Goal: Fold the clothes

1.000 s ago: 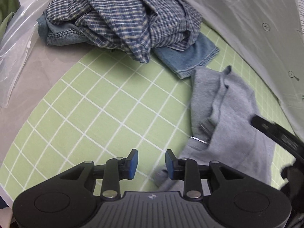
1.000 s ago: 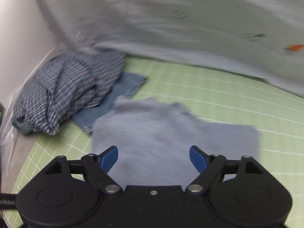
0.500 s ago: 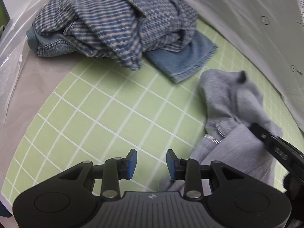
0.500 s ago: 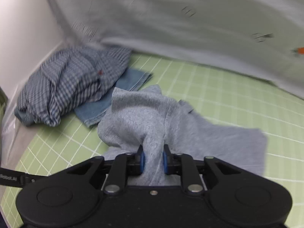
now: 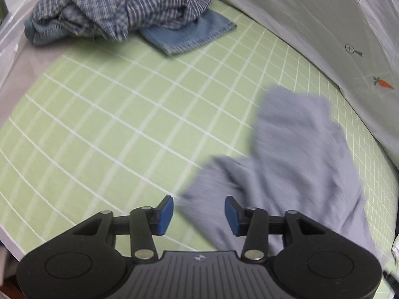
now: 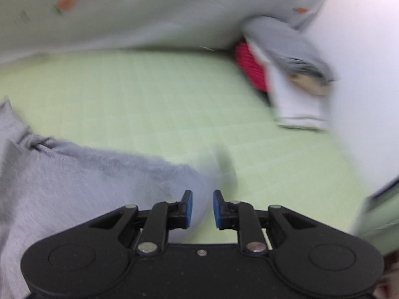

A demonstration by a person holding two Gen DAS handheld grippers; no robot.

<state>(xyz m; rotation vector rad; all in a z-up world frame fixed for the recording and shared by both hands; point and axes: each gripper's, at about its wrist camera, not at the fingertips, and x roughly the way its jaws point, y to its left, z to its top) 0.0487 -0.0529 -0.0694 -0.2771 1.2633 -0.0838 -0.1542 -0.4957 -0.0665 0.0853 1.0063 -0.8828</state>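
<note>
Both tools' jaws are opening with nothing pinched, left tool point(image 5: 199, 210) and right tool point(image 6: 201, 208), so re-grip the grey garment's point(image 5: 294, 164) edges squarely before folding.

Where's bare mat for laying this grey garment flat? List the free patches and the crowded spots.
Free: the green mat between the plaid shirt pile and the grey garment; also between the garment and the folded stack. Crowded: both far corners.
</note>
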